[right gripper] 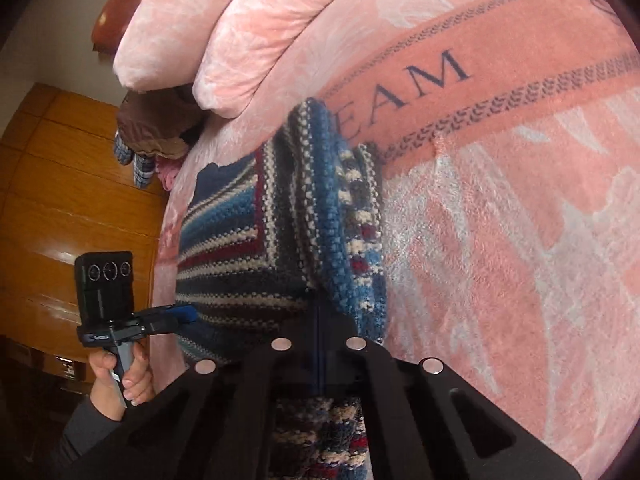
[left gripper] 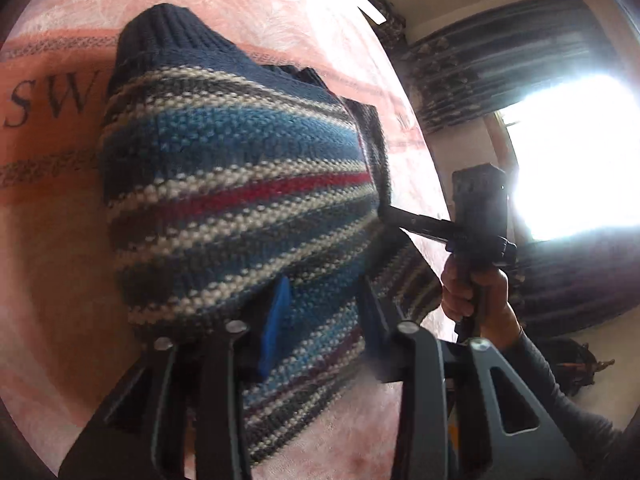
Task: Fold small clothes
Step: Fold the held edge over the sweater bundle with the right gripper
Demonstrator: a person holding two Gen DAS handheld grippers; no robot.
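Note:
A small knit sweater [left gripper: 240,168] with blue, white, grey and red stripes and a dark navy ribbed cuff hangs bunched above the pink bed. My left gripper [left gripper: 324,292] is shut on its lower edge, the knit pinched between a blue pad [left gripper: 276,320] and the other finger. My right gripper [left gripper: 386,210] pinches the sweater's right edge, with a hand on its handle. In the right wrist view the sweater [right gripper: 240,232] lies partly folded over itself. There my right gripper [right gripper: 318,296] is shut on a thick fold, and my left gripper [right gripper: 190,314] clamps the left edge.
A pink blanket [right gripper: 500,240] with dark lettering covers the bed, and pink pillows [right gripper: 240,20] lie at its head. Brown and checked clothes [right gripper: 156,128] sit at the bed's edge beside a wooden cabinet [right gripper: 60,200]. A bright window [left gripper: 572,152] and dark curtains [left gripper: 500,72] stand at the right.

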